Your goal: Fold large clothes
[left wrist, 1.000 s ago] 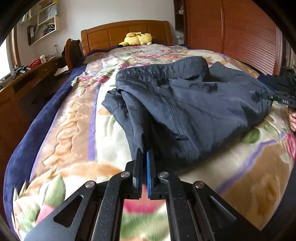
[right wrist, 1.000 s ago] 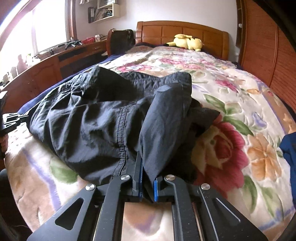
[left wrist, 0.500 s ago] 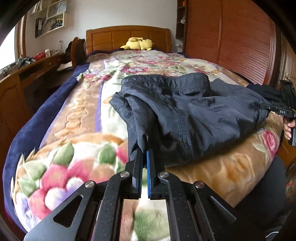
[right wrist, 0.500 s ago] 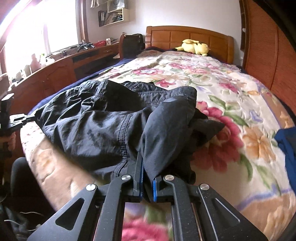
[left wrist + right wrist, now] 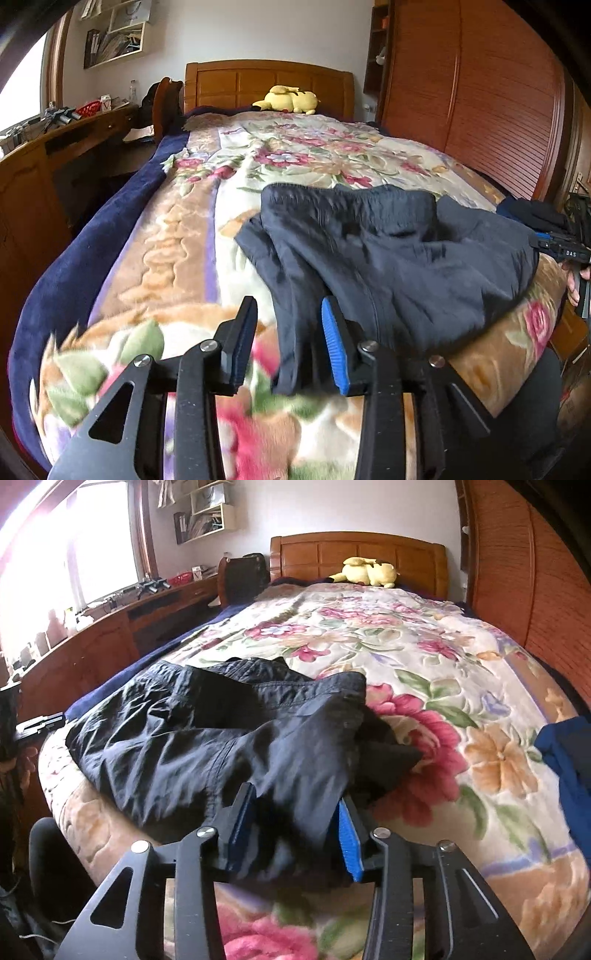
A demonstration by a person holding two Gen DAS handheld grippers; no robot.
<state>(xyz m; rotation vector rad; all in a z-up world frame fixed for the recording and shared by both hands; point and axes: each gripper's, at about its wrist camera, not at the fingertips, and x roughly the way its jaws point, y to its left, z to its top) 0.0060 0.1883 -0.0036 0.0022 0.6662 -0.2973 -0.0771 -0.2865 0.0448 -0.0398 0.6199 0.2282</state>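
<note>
A dark navy garment (image 5: 391, 258) lies bunched across the foot of the bed on the floral blanket (image 5: 295, 155). My left gripper (image 5: 290, 332) is open, and one hanging edge of the garment sits loose between its jaws. In the right wrist view the same garment (image 5: 229, 746) spreads left, and my right gripper (image 5: 295, 823) is open with a fold of the cloth lying between its jaws. The right gripper also shows at the far right of the left wrist view (image 5: 569, 251), and the left gripper at the far left of the right wrist view (image 5: 40, 723).
A yellow plush toy (image 5: 288, 99) lies by the wooden headboard (image 5: 266, 81). A wooden desk (image 5: 55, 147) with clutter runs along the left. A wooden wardrobe (image 5: 480, 92) stands on the right. Blue clothing (image 5: 569, 760) lies at the bed's right edge.
Both grippers have opened and let go of the garment's corners. Both have drawn back towards the foot of the bed, and the garment has settled there.
</note>
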